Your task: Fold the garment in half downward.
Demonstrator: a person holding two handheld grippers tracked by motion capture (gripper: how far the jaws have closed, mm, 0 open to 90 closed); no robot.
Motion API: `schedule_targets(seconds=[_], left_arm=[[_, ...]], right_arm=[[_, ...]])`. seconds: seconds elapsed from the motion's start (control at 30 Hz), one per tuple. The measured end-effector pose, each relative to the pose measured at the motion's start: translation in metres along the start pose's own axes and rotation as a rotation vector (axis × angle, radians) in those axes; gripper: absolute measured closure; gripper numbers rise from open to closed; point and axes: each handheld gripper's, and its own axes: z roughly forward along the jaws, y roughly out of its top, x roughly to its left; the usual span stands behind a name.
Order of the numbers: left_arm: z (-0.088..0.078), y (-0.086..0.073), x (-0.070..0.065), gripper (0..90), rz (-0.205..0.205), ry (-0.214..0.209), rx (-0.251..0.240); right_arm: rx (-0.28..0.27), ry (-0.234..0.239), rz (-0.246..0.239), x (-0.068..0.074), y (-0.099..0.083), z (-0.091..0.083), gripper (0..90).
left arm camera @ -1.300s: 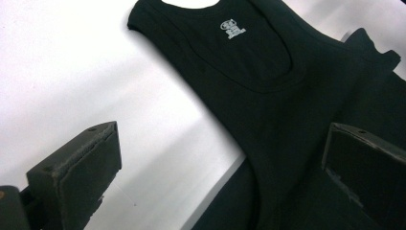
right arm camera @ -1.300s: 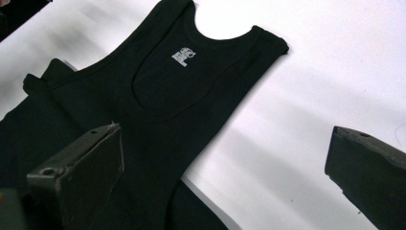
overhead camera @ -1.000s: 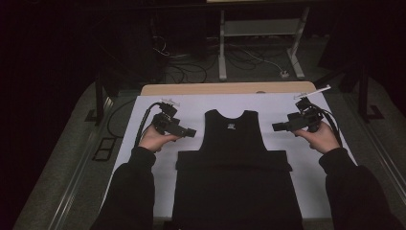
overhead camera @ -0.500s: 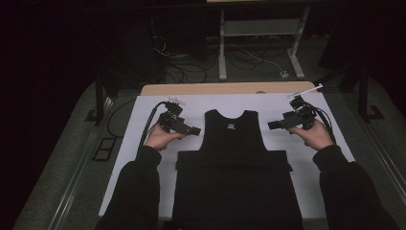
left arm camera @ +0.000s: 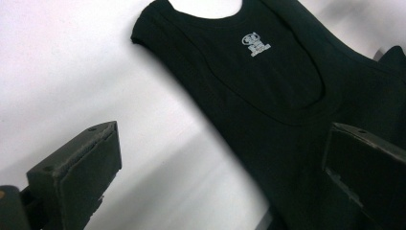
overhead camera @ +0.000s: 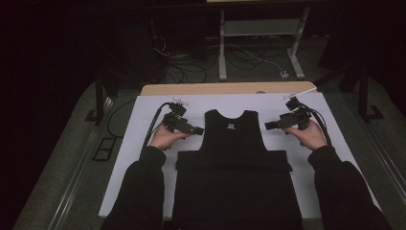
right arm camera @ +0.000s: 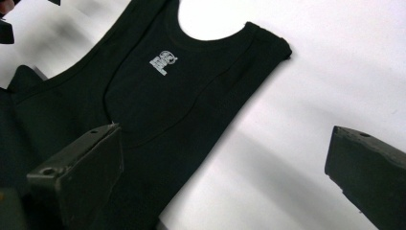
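The left gripper was held with its black jaws spread wide, aimed at the left armhole edge of the black sleeveless cotton vest and clear of the cloth. The right gripper was likewise held with jaws wide apart, just off the vest's right armhole edge. The vest was laid flat on the white sheet covering the table, neck away from the person, its lower part folded up across the middle.
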Motion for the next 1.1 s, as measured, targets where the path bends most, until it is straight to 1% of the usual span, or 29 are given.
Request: schedule_targets(seconds=[0.23,0.4,0.6,0.67,0.7,0.73,0.77,0.9,0.93,1.1], left_arm=[[0.007,-0.001,0.004,0.0,-0.013,0.003,-0.001],[0.012,-0.002,0.006,0.0,-0.027,0.003,-0.009],[0.019,-0.002,0.004,0.0,-0.022,0.000,-0.001],[0.021,-0.002,0.003,0.0,-0.021,-0.004,-0.006],[0.021,-0.002,0.003,0.0,-0.014,-0.002,-0.004],[0.022,-0.002,0.002,0.0,-0.021,-0.003,-0.009],[0.023,-0.002,0.002,0.0,-0.016,-0.006,-0.005],[0.029,-0.003,0.001,0.0,-0.022,-0.006,-0.002],[0.030,-0.004,0.001,0.0,-0.018,-0.006,0.006],[0.036,-0.004,-0.002,0.0,-0.009,-0.016,0.004]], right_arm=[[0.013,0.004,0.006,-0.003,-0.001,0.012,0.0],[0.022,0.005,0.004,-0.002,-0.002,0.022,0.0],[0.047,0.002,-0.029,0.005,-0.003,0.034,0.0],[0.055,0.003,-0.033,0.006,-0.003,0.038,0.0],[0.060,0.003,-0.033,0.007,-0.004,0.040,0.0],[0.064,0.002,-0.037,0.007,-0.004,0.041,0.0],[0.067,0.004,-0.032,0.008,-0.004,0.042,0.0],[0.069,0.002,-0.038,0.010,-0.005,0.046,0.0],[0.070,0.003,-0.039,0.010,-0.005,0.046,0.0],[0.070,0.005,-0.040,0.012,-0.005,0.051,0.0]])
